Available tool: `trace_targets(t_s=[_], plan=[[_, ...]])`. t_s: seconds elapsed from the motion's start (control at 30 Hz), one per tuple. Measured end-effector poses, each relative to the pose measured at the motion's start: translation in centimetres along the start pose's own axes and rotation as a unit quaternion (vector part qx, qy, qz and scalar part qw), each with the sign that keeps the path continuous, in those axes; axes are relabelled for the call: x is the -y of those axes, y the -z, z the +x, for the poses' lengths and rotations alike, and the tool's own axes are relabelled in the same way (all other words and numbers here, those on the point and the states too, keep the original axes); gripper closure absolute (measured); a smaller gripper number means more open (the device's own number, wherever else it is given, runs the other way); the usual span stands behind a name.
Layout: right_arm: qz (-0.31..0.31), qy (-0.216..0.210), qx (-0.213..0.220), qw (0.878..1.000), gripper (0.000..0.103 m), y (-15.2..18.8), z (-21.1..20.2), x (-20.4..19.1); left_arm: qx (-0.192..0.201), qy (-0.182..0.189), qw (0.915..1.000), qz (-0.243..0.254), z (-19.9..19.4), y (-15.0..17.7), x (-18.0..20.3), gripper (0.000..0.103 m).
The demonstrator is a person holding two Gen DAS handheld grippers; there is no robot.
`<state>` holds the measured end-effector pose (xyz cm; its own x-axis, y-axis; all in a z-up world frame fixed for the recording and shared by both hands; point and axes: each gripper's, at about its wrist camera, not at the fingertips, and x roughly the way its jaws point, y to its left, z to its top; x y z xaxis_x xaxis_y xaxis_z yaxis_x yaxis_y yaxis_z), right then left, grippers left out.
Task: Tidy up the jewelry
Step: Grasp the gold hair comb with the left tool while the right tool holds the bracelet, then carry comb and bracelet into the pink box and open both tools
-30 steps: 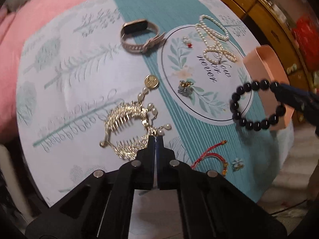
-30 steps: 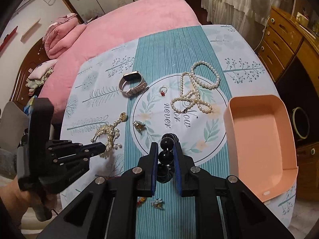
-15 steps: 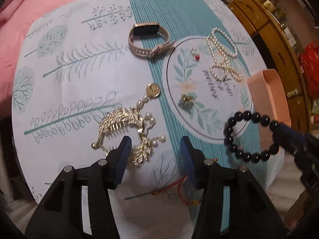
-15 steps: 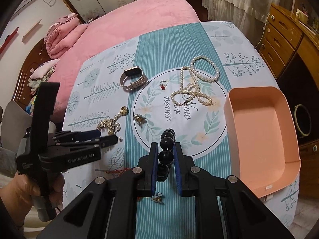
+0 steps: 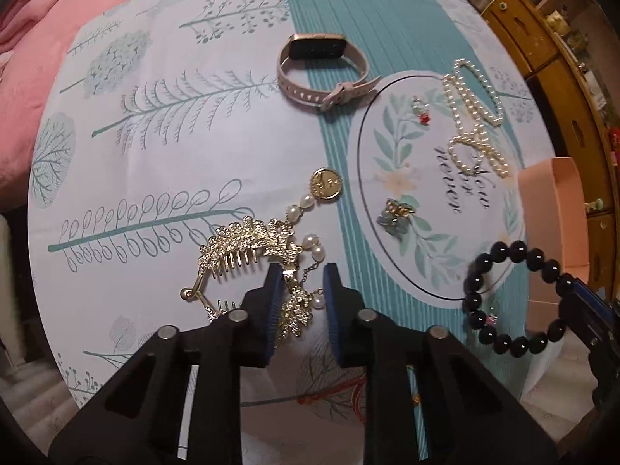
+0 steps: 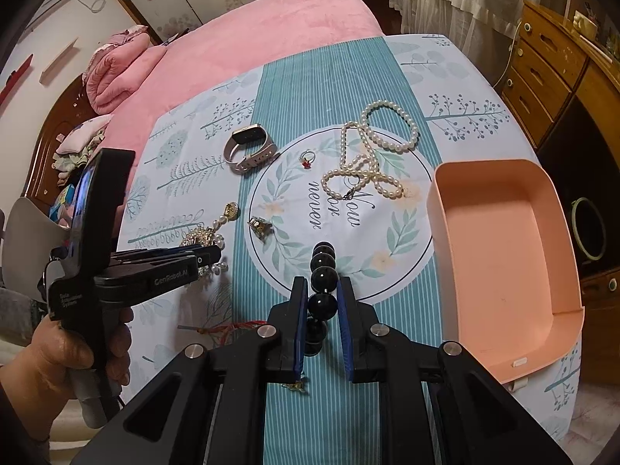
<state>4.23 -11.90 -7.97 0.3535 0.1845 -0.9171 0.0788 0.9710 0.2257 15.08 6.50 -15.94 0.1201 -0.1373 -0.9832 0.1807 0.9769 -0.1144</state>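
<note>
My left gripper (image 5: 299,271) is open, its jaws on either side of the gold hair comb with pearls (image 5: 252,248) on the tablecloth; it also shows in the right wrist view (image 6: 209,257). My right gripper (image 6: 322,285) is shut on a black bead bracelet (image 6: 323,271), held above the cloth; the bracelet hangs at the right in the left wrist view (image 5: 515,298). The empty pink tray (image 6: 500,248) stands to the right of it.
On the cloth lie a pink-strapped watch (image 5: 321,73), a pearl necklace (image 6: 372,155), a red-stone ring (image 6: 307,159), a small grey-gold earring (image 5: 397,215), a red cord bracelet (image 6: 224,327) and a small charm (image 6: 296,386). Wooden drawers (image 6: 542,66) stand right, a pink bed behind.
My left gripper opened from shut, then narrowed and moved forward over the gold comb. My right gripper holds the black bracelet almost in the same place.
</note>
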Motion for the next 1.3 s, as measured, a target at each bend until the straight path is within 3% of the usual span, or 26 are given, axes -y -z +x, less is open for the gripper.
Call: trace_targets(t_s=[0.27, 0.47, 0.8, 1.07, 1.3], plan=[[-0.004, -0.004, -0.006, 1.000, 0.089, 0.0, 0.5, -0.2, -0.005, -0.005, 0.9998, -0.017, 0.3, -0.4, 0.2, 0.089], [-0.002, -0.010, -0.004, 1.000, 0.089, -0.1, 0.4, 0.1, -0.011, -0.019, 0.9997, -0.009, 0.4, -0.1, 0.2, 0.096], [-0.006, -0.019, 0.007, 1.000, 0.089, -0.3, -1.7, 0.7, 0.036, -0.011, 0.9991, 0.018, -4.4, 1.5, 1.6, 0.096], [0.000, -0.036, 0.055, 0.998, 0.089, -0.6, -8.4, 1.9, 0.100, 0.015, 0.9907, 0.091, -12.1, 1.2, 7.0, 0.096], [0.030, -0.022, 0.114, 0.993, 0.089, -0.5, -15.2, 5.9, 0.138, 0.065, 0.9742, 0.166, -16.8, 0.8, 15.1, 0.096]])
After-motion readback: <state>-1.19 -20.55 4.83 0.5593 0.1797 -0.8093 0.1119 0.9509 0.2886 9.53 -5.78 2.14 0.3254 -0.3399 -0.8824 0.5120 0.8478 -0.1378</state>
